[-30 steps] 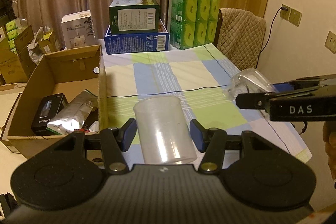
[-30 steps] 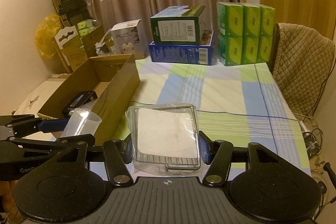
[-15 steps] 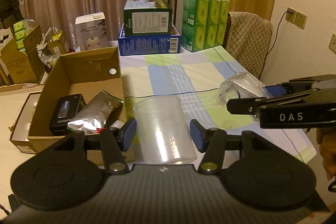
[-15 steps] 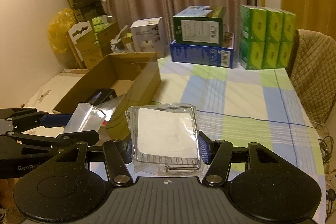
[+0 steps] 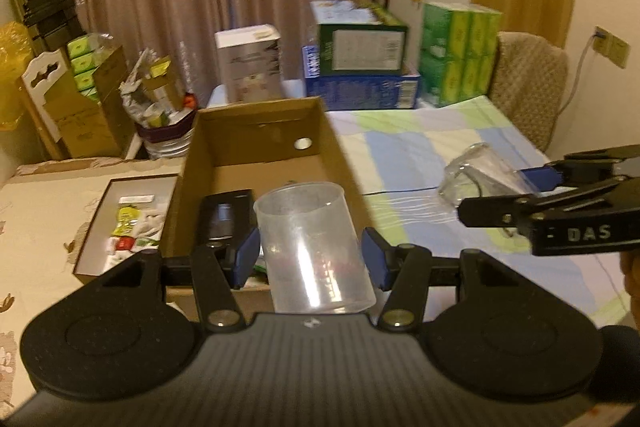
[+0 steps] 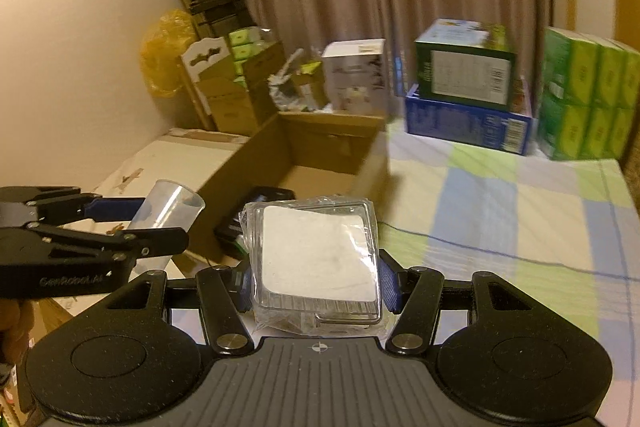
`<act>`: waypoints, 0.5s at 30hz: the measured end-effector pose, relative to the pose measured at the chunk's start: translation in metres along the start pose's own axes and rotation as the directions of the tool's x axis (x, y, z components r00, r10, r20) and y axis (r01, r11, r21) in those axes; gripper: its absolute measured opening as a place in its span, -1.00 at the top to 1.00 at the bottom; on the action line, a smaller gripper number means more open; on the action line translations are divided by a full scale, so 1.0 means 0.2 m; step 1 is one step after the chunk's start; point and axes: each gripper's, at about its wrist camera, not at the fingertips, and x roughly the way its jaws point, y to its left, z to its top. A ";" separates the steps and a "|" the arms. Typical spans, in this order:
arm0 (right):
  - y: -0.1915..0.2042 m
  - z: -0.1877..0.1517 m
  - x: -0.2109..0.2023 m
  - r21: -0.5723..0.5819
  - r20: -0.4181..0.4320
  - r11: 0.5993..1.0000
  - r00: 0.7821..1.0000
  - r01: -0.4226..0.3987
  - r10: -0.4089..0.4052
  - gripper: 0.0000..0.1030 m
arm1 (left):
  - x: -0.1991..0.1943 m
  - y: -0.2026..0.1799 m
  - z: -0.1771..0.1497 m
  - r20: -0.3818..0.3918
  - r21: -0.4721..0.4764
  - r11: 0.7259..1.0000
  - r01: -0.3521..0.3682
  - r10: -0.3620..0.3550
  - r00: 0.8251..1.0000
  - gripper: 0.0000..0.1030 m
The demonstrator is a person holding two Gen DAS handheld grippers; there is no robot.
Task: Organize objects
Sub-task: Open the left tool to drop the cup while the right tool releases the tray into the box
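Left wrist view: both grippers have swung from the bench toward the cardboard box (image 5: 260, 147). The left gripper (image 5: 310, 259), fingers clamping a clear plastic cup (image 5: 312, 247), now hangs over the box's near end; the right gripper (image 6: 316, 281), gripping a clear-wrapped square packet (image 6: 316, 251), trails beside it, so drop-off looks imminent.
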 end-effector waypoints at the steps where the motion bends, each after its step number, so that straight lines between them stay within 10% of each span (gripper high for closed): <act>1: 0.01 0.02 0.04 -0.001 -0.003 1.000 1.000 -0.006 0.006 -0.06 | 0.03 0.04 0.01 -0.008 -0.005 1.000 -0.008 0.008 1.000 0.01; 9: 0.04 0.15 0.34 -0.004 -0.023 1.000 0.999 -0.022 0.022 -0.06 | 0.34 0.27 0.03 -0.058 -0.029 0.999 -0.025 0.023 0.998 -0.01; 12: 0.03 0.17 0.43 0.009 -0.034 1.000 0.999 -0.028 0.028 -0.06 | 0.42 0.31 0.02 -0.048 -0.039 0.998 -0.045 0.043 0.998 -0.68; 15: 0.04 0.18 0.50 0.006 -0.045 0.999 0.998 -0.035 0.035 -0.06 | 0.44 0.35 0.01 -0.040 -0.051 0.998 -0.045 0.043 0.998 -0.68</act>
